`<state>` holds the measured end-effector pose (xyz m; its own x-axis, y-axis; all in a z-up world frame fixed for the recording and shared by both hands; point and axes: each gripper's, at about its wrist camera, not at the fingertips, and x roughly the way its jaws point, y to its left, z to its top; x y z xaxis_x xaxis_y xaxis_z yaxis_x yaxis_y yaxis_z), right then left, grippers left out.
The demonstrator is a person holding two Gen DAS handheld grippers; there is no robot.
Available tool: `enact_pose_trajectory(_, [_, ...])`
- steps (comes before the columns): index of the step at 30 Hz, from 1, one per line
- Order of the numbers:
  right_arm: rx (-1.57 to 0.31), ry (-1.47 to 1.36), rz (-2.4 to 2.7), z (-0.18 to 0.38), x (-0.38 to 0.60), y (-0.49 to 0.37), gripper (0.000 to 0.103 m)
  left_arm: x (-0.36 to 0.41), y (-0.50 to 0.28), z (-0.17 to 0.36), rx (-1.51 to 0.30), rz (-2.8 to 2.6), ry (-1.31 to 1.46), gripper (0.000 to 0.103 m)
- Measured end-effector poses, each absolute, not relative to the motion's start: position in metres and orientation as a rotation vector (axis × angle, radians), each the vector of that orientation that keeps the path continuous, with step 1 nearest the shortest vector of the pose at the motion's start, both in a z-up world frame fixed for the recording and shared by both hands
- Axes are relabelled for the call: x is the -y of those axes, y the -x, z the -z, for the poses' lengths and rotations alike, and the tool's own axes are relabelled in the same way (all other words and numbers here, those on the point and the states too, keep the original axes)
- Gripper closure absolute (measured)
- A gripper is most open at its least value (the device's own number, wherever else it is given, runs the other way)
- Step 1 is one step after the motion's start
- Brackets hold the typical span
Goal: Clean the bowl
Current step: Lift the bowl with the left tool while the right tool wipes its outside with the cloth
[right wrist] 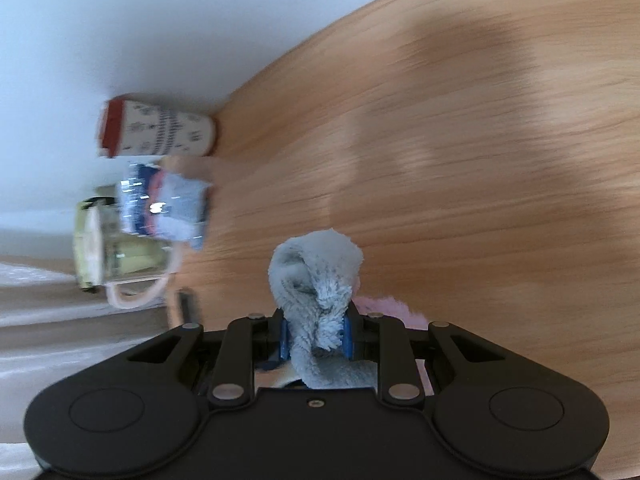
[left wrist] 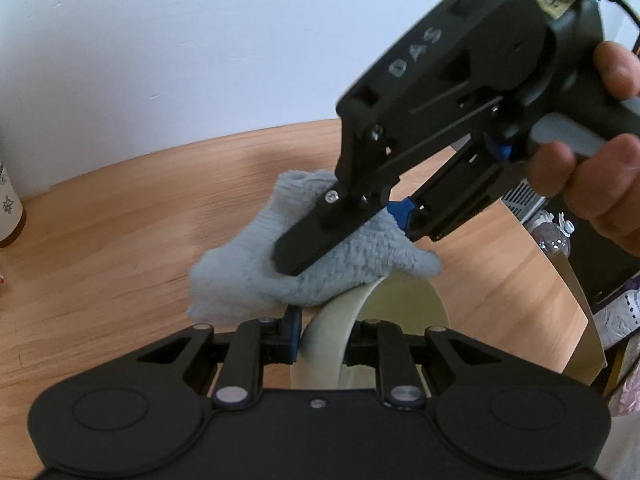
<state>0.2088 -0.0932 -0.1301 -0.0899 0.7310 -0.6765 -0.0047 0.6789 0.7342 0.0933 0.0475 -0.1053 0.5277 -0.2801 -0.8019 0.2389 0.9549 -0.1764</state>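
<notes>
- Your left tongs [left wrist: 320, 340], at the lower centre of the left wrist view, are closed on the wall of the pale cream bowl [left wrist: 384, 300], which stands tilted on edge above the wooden worktop [left wrist: 120, 240], its opening facing the right of the frame.
- Your right tongs [left wrist: 352, 232], entering from the upper right, are clamped shut on a light blue fluffy cloth [left wrist: 248, 276]; your right hand [left wrist: 592, 168] shows at the right edge.
- The cloth drapes over the bowl's upper rim, touching it; the bowl's inside lies below and to the right of the cloth, so the wipe would probably turn downward into the opening.
- The bowl's visible inside shows no contents.
- In the right wrist view the cloth [right wrist: 316, 280] bulges between the blue pads [right wrist: 347, 338]; at centre left, blurred, are a patterned canister [right wrist: 160, 128], a blue-printed cup [right wrist: 168, 208] and a glass mug [right wrist: 124, 260].
</notes>
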Motion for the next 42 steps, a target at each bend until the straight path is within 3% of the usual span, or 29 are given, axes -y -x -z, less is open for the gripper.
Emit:
enact_pose_trajectory(7, [-1.568,-0.848,-0.685,0.144,0.109,-0.208,0.08,-0.051,-0.09,0.105,-0.94,0.287,0.075,0.085])
enact_pose_trajectory(29, [-1.69,-0.783,-0.411,0.202,0.154,-0.195,0.078,-0.072,-0.093,0.103,-0.962,0.242,0.179,0.084])
enact_pose_trajectory(42, [-1.572,-0.96,-0.583,0.17,0.149,-0.204,0.078,-0.06,-0.097,0.109,-0.987,0.308,0.198,0.083])
